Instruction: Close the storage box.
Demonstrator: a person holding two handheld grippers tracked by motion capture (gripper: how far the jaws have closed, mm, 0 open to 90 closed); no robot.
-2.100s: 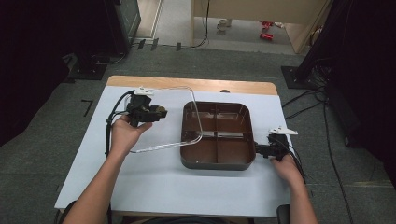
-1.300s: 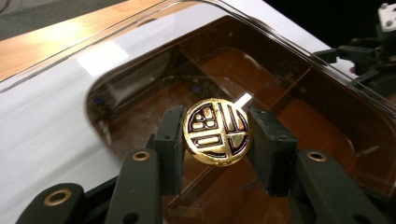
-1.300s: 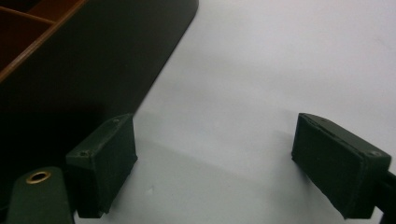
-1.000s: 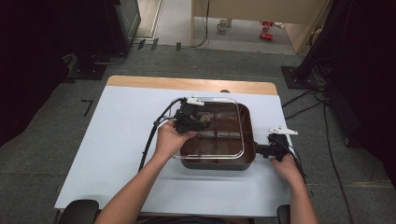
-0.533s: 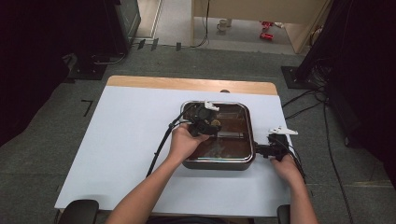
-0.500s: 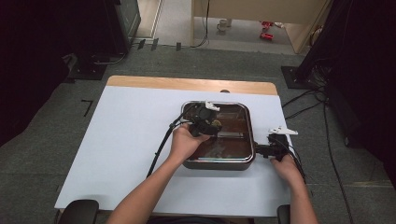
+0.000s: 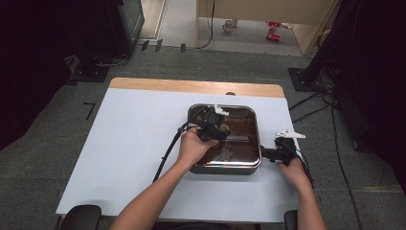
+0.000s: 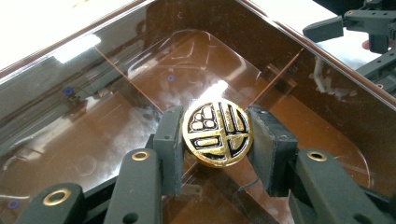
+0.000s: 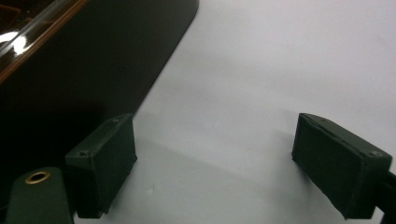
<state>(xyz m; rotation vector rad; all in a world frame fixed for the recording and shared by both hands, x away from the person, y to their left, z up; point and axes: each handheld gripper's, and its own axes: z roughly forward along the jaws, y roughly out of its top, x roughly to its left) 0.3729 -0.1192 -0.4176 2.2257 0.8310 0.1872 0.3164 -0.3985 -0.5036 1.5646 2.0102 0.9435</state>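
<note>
High view: one square cooking pot (image 7: 225, 166) stands on the white table (image 7: 124, 143), right of centre, covered by one glass lid (image 7: 242, 143) with a metal rim. Two hand-held grippers are present. The left gripper (image 7: 215, 129) is held over the lid's centre by the left hand (image 7: 194, 146); the right gripper (image 7: 274, 154), held by the right hand (image 7: 293, 173), lies low on the table just beside the pot's right wall.

Left gripper view: the left gripper (image 8: 217, 140) has its two jaws pressed in on one round knob (image 8: 217, 132), gold with a black pattern, pinching it from both sides; both pads touch the knob's edge. Beneath the knob the brown-tinted lid (image 8: 116, 93) shows the pot's divided interior, detail the high view leaves too small to read. The right gripper (image 8: 369, 32) appears at the far right of this view, beyond the lid's rim.

Right gripper view: the right gripper (image 9: 215, 163) has its jaws spread wide over bare table (image 9: 280, 65), nothing between them. Its left pad (image 9: 105, 163) sits close by the pot's dark wall (image 9: 93, 60); whether they touch cannot be told. A strip of the lid's rim (image 9: 28, 39) shows at top left.
</note>
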